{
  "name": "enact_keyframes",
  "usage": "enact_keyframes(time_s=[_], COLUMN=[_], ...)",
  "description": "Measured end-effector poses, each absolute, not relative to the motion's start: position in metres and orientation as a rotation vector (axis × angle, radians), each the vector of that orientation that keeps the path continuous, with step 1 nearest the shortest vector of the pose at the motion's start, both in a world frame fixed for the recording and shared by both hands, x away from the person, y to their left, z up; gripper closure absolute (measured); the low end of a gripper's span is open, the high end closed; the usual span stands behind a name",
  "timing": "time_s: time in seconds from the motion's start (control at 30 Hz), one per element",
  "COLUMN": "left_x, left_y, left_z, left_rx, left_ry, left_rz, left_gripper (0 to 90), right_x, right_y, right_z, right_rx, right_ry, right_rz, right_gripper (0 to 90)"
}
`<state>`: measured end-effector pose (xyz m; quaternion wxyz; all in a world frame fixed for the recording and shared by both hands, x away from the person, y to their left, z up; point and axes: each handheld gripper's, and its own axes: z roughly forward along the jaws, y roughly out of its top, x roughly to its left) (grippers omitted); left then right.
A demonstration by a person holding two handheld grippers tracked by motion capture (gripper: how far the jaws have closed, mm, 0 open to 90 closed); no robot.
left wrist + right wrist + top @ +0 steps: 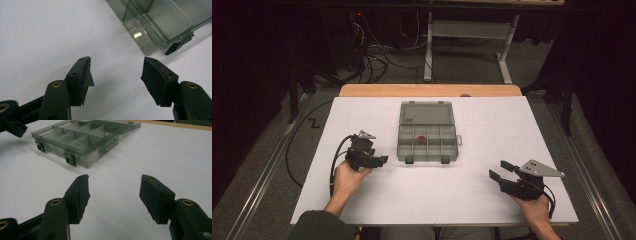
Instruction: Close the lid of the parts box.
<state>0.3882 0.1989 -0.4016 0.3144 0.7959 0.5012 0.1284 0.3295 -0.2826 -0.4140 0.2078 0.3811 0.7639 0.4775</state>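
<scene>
The grey compartment box (427, 140) lies open in the middle of the white table (472, 195), its lid folded back and a small red piece (421, 138) in one middle compartment. My left gripper (116, 68) hovers just beside the box's left front corner, jaws spread, gripping nothing. My right gripper (113, 187) rests well right of the box, jaws likewise apart and empty.

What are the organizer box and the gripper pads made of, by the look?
Organizer box: likely hard smoky-grey see-through plastic, glossy; its dividers show through the walls and it catches highlights. Latches: opaque black, probably plastic. Pads on the fingers: matte black with a rough, slightly frayed face; foam or rubber, can't tell which.
</scene>
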Motion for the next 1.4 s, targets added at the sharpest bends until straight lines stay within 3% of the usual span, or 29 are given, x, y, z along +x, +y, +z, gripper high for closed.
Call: enact_keyframes(time_s=[0.57, 0.87, 1.4], left_x=[0.404, 0.410, 0.420], left_y=[0.190, 0.185, 0.179], left_z=[-0.394, -0.392, -0.385], left_rx=[2.063, 2.053, 2.070], left_ry=[1.302, 1.296, 1.284], left_rz=[0.333, 0.336, 0.339], left_gripper=[41.5, 41.8, 42.0], right_x=[0.343, 0.347, 0.356], right_y=[-0.264, -0.252, -0.239], right_z=[-0.410, -0.407, -0.402], right_rx=[1.100, 1.088, 1.070], right_ry=[2.210, 2.284, 2.317], right_rz=[1.315, 1.273, 1.264], right_gripper=[46.4, 54.0, 54.4])
